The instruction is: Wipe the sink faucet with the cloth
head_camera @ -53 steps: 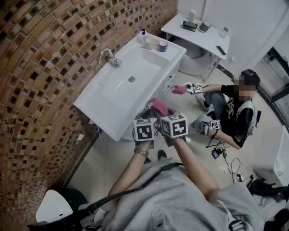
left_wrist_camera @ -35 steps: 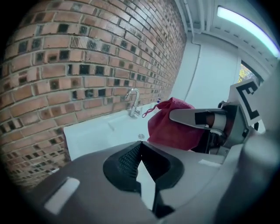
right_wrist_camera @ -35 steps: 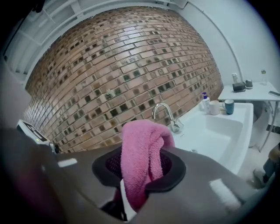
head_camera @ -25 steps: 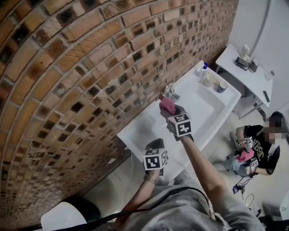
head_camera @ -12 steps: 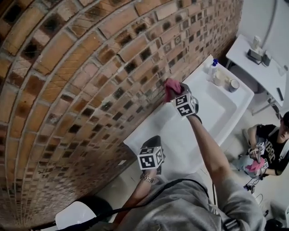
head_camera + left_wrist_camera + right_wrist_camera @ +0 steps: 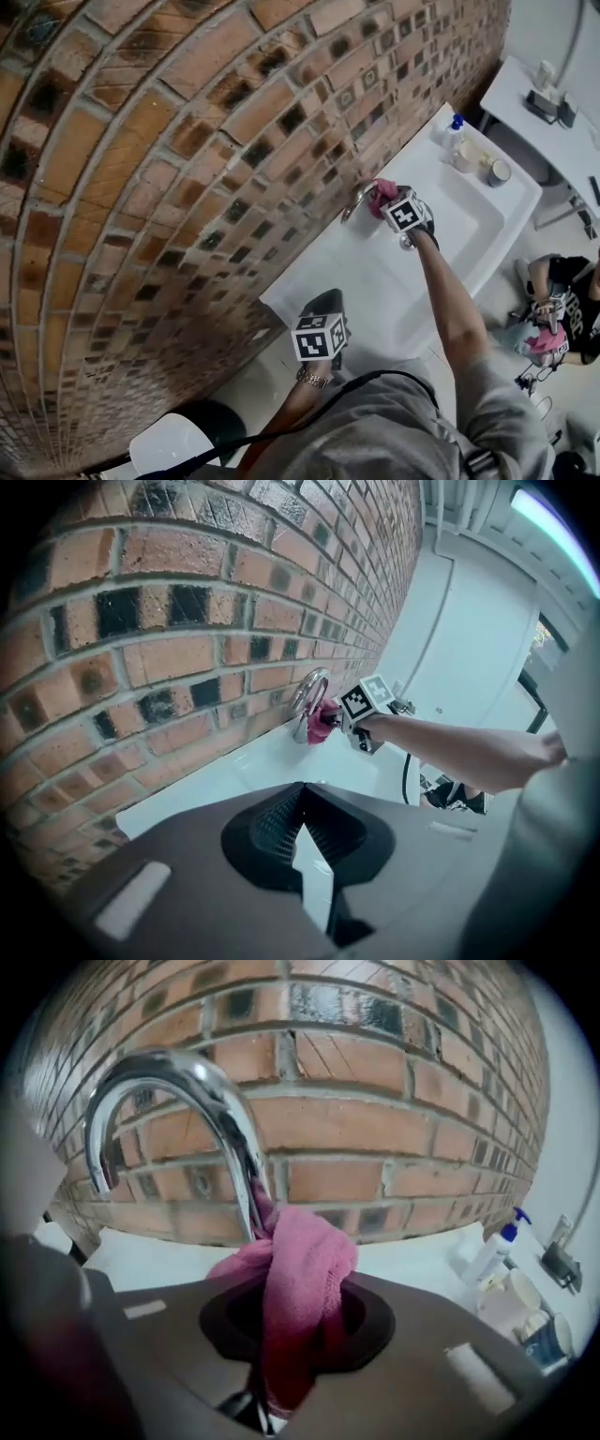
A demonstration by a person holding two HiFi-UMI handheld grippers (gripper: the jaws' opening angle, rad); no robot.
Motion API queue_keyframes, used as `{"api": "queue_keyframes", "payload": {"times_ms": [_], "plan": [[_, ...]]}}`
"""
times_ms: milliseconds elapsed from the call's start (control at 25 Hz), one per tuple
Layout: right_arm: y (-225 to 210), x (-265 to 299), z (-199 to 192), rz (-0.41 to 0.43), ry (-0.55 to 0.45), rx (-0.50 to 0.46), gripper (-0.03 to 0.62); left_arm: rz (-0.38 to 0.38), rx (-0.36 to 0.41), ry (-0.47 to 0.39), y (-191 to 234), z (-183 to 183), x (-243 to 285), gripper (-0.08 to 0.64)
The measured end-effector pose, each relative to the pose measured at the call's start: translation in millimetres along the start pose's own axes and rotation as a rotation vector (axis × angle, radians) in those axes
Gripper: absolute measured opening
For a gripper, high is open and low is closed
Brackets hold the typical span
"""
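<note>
Sink [image 6: 375, 281]: right tongs [image 6: 386, 201] tight on cloth [image 6: 305, 1288]

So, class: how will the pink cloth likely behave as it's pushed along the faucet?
Probably floppy: the pink cloth bunches in loose folds in the right gripper. Likely light and soft, crumpling against the faucet; its fuzzy surface should drag slightly.

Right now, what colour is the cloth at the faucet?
Pink cloth, clearest in the right gripper view.

The right arm stretches forward, its right gripper [image 6: 387, 201] clamped on the cloth [image 6: 298, 1283]. The left gripper [image 6: 323, 307] hangs low by the body, jaws together and empty.
</note>
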State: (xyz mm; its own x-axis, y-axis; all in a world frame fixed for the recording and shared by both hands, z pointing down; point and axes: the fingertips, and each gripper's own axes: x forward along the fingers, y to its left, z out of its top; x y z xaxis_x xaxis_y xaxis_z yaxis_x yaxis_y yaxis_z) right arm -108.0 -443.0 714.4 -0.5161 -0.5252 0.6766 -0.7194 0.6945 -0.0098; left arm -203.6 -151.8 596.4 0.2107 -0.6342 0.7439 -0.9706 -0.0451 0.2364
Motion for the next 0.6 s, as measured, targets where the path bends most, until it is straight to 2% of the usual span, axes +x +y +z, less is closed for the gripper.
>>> {"api": "queue_keyframes", "payload": {"times_ms": [80,200,280,360,480,600], "plan": [[0.7,2.8,-14.0,0.029,0.016,0.021,0.080,-0.008,0.004,0.016,-3.0,-6.3,-2.1,0.014],[-36.1,-0.3,-38.4,-0.050,0.088,0.080,0.080,-0.018,0.008,0.021,-5.5,-6.9,0.7,0.014],[-41.1,-0.3,-59.9,-0.008,0.122,0.172,0.080,-0.018,0.006,0.018,-3.6,-4.8,0.9,0.014],[-25.9,-4.0,-72.2,0.053,0.072,0.249,0.077,-0.017,-0.001,0.021,-1.5,-6.7,0.4,0.014],[-10.6,-14.2,-82.0,0.028,0.006,0.293,0.074,-0.026,-0.007,0.026,-2.9,-7.9,4.2,0.014],[13.7,-19.2,-88.1,0.033,0.010,0.331,0.074,-0.043,0.006,0.027,-10.0,-7.4,7.6,0.014]]}}
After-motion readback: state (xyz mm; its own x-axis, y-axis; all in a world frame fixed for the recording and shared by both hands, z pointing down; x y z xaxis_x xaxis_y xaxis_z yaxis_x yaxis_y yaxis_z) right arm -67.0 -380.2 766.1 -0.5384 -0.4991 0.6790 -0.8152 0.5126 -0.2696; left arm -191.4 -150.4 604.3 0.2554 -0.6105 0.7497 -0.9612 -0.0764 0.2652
